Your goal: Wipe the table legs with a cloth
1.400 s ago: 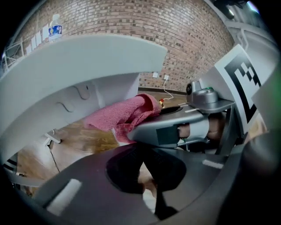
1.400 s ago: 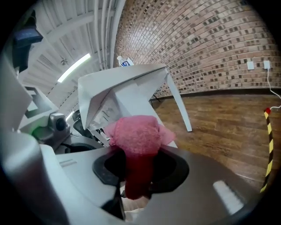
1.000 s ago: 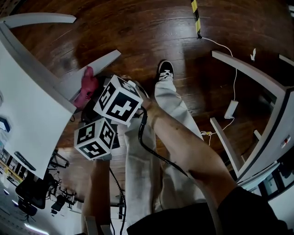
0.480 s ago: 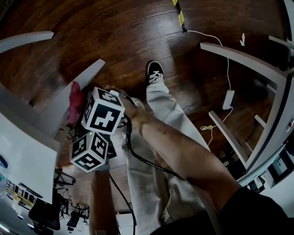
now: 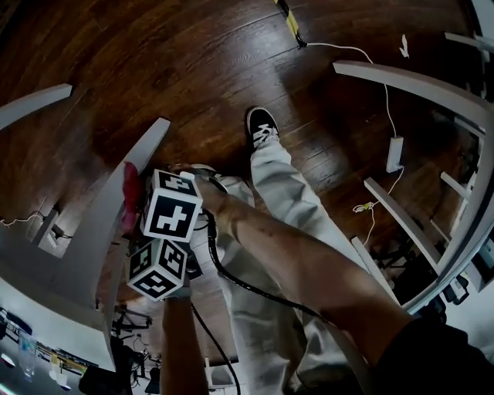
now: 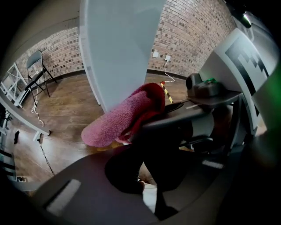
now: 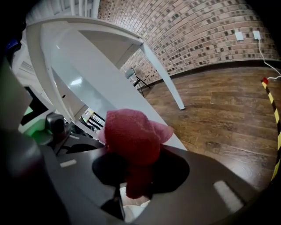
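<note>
A red-pink cloth (image 5: 130, 197) lies against the slanted white table leg (image 5: 143, 150), low down near the wooden floor. My right gripper (image 7: 139, 176) is shut on the cloth (image 7: 131, 136), which bulges out of its jaws and presses on the leg (image 7: 101, 88). My left gripper (image 6: 140, 176) sits just below the right one, its marker cube (image 5: 157, 269) under the right cube (image 5: 171, 208). In the left gripper view the cloth (image 6: 125, 117) stands in front of the leg (image 6: 118, 48); whether the left jaws pinch it is hidden.
The person's trouser leg and black shoe (image 5: 261, 125) stand close to the right of the grippers. Another white table frame (image 5: 417, 85), a power strip with white cable (image 5: 394, 154) and yellow-black floor tape (image 5: 287, 19) lie further right. A folding chair (image 6: 37, 61) stands by the brick wall.
Both grippers and the cloth have slid down along the table leg toward the floor. The head view has dipped with them, so the tabletop has left the picture.
</note>
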Demonstrator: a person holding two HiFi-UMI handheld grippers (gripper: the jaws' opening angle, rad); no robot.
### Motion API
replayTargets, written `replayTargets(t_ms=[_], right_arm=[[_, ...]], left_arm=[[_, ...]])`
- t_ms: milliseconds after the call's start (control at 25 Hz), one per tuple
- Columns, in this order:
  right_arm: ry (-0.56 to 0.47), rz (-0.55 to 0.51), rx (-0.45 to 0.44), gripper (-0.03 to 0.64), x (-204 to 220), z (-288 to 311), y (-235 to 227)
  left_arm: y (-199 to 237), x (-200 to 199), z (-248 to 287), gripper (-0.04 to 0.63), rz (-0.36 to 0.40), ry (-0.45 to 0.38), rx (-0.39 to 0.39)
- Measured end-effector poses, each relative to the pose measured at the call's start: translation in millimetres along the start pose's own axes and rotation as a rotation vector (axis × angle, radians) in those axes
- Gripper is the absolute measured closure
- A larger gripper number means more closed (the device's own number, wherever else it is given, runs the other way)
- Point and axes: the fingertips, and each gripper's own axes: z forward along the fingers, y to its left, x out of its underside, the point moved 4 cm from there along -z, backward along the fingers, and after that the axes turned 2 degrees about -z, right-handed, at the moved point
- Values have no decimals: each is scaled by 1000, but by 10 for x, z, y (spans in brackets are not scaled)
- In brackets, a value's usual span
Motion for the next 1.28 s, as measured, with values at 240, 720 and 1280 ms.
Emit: replayTargets(t_ms=[240, 720, 1280], right_arm=[[-23, 46, -12, 497, 249, 307, -253], [-8, 163, -24, 497, 763, 754, -929], [46, 277, 28, 497, 1315, 1403, -1612]], left_arm=[[125, 181, 389, 597, 47, 52, -6], [195, 434, 1269, 597, 88, 153, 12], [518, 708, 1887, 597, -18, 276, -67]])
